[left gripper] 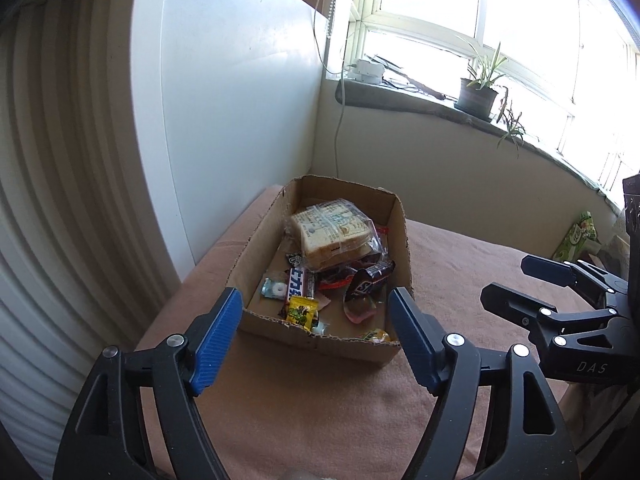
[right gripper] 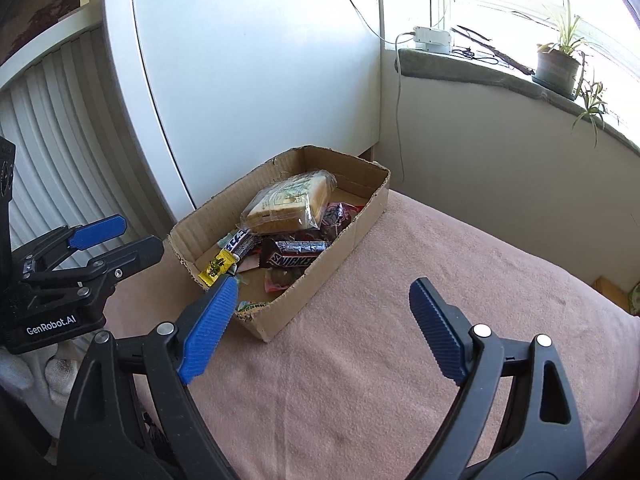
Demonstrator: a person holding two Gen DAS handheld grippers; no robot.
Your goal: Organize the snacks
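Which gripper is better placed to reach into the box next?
Left, probably. The left gripper is open and lined up on the box's near wall, the snacks straight ahead. The right gripper, also open and empty, sits off the box's corner, over the pink cloth.

We look down-forward from both wrists, close above the pink cloth (left gripper: 320, 400); both views share the cardboard box (left gripper: 394, 356) and window sill (right gripper: 460, 66).

One cardboard box (right gripper: 352, 224) holds one bagged sandwich (right gripper: 288, 200), two chocolate bars (right gripper: 298, 258), one yellow candy packet (right gripper: 216, 268), and several smaller sweets.
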